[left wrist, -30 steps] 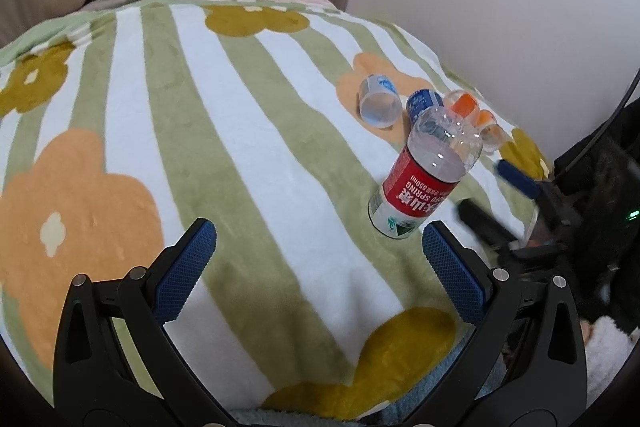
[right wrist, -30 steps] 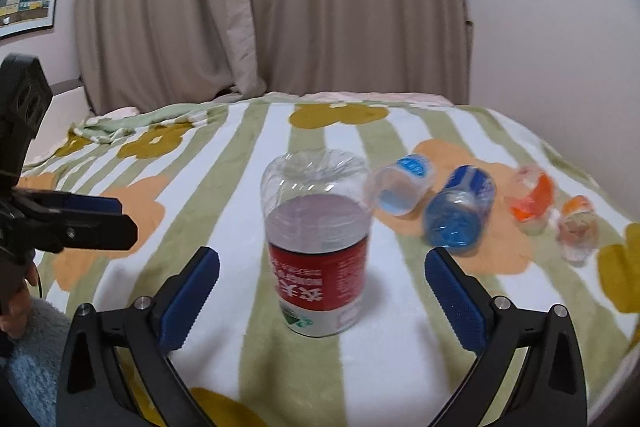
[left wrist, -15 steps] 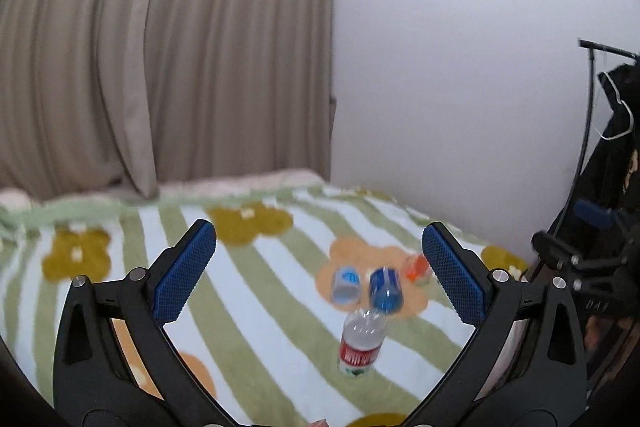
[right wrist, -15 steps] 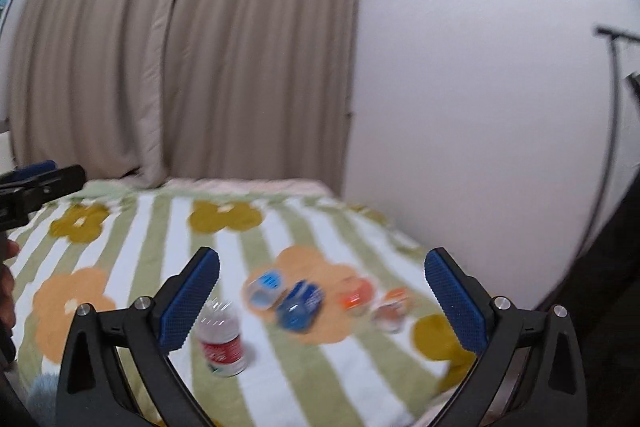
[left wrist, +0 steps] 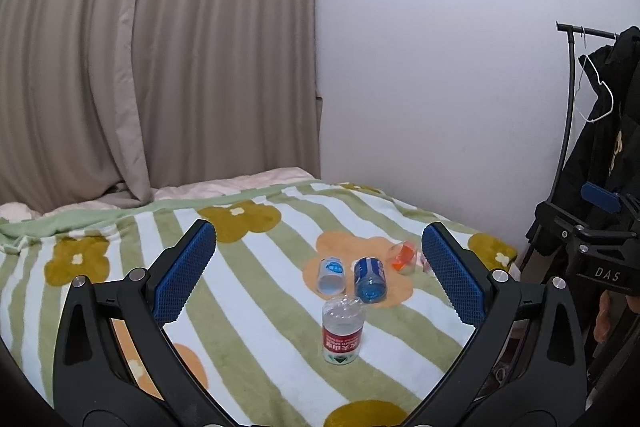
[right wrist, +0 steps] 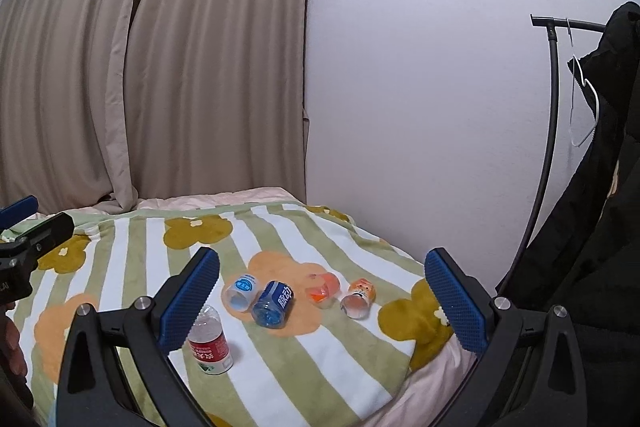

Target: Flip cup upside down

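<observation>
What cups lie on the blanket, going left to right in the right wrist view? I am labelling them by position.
Red-label cup → pale blue cup → dark blue cup → orange cup → orange-and-white cup.

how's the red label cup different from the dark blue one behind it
The red-label cup stands on end on the blanket; the dark blue cup lies on its side. The red-label cup is clear plastic with a red band; the dark blue cup is tinted blue throughout. The red-label cup sits nearer the cameras, the dark blue cup farther back on an orange flower. Both look like cut-off plastic bottles, untouched by either gripper.
</observation>
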`<state>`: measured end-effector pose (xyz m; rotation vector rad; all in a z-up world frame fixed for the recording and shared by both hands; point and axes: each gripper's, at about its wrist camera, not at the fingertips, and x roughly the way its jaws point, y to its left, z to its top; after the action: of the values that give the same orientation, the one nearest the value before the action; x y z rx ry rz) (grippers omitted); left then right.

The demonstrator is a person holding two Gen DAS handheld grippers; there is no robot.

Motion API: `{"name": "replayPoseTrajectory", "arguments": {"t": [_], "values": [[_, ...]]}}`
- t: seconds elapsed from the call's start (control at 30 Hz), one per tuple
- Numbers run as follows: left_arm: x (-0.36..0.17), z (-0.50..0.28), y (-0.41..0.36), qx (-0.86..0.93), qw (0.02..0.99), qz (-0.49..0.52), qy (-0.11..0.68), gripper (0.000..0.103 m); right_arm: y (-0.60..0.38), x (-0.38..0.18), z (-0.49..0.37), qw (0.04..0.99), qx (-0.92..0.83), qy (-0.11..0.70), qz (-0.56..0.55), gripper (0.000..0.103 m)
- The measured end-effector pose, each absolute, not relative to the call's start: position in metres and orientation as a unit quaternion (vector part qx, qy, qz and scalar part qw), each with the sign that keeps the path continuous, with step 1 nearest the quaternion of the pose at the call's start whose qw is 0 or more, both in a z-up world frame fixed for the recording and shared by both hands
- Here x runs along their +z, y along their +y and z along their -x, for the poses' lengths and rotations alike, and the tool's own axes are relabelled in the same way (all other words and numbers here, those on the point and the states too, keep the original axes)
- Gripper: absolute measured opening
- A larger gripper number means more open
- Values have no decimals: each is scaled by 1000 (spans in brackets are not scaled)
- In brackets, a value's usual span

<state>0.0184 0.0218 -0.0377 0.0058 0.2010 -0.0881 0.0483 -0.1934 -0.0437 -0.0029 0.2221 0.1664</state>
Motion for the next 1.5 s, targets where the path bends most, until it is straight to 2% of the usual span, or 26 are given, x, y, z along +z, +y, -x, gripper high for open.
{"name": "replayPoseTrajectory", "arguments": {"t": [1.5], "values": [[-37,-12,12,-51,994,-7,99,103,-201,-44,-48,991,75,114,-7,102]]}}
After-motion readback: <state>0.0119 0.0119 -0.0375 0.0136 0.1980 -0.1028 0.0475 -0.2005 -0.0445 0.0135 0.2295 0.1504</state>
